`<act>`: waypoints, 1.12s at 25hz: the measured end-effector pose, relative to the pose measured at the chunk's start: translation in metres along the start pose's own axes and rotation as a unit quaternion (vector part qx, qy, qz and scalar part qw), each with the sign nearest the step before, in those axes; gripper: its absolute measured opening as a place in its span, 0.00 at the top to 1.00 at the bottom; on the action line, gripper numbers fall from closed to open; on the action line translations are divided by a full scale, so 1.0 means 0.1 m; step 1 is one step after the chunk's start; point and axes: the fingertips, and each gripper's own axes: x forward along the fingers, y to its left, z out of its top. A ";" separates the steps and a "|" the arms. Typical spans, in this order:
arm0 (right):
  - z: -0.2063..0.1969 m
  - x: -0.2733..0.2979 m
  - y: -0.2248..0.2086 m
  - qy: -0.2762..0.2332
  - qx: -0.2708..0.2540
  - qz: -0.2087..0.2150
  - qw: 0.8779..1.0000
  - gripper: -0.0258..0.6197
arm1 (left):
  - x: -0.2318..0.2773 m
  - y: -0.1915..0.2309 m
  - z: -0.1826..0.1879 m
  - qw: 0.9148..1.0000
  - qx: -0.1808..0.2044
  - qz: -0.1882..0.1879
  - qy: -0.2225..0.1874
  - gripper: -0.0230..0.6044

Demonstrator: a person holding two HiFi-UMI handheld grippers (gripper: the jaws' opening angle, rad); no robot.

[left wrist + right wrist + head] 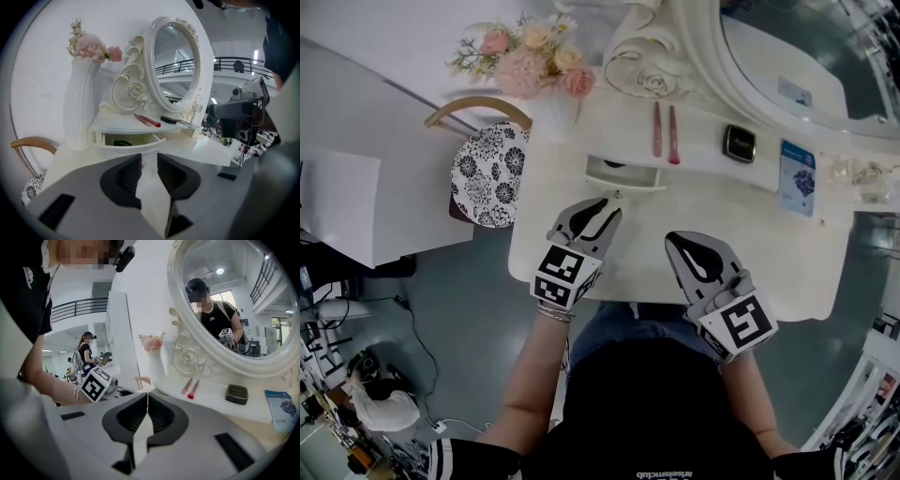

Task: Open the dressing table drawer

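Observation:
The white dressing table (769, 253) has a small drawer (623, 175) under its raised shelf, and the drawer stands pulled out with something dark inside. In the left gripper view the drawer (129, 146) lies just ahead, and its small ring pull (142, 164) shows in the gap between the jaws without touching the pads. My left gripper (607, 208) (149, 161) is open and holds nothing, a short way in front of the drawer front. My right gripper (675, 241) (148, 397) hovers over the tabletop to the right, shut and empty.
On the shelf lie two red sticks (664, 131), a black compact (739, 142) and a blue card (797, 176). A white vase of pink flowers (539, 61) stands at the left, an oval mirror (787, 47) behind. A chair with a patterned cushion (487, 169) sits left of the table.

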 end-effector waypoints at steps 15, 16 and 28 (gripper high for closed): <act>0.02 -0.15 0.07 -0.012 -0.005 -0.024 1.000 0.93 | -0.32 -0.20 0.31 0.998 0.015 -0.020 -0.056 0.90; 0.04 -0.16 0.06 -0.014 -0.006 -0.026 1.000 0.93 | -0.35 -0.21 0.33 0.998 0.017 -0.021 -0.059 0.90; 0.15 -0.29 0.15 -0.036 -0.013 -0.048 0.998 0.93 | -0.62 -0.32 0.41 0.996 0.028 -0.038 -0.072 0.93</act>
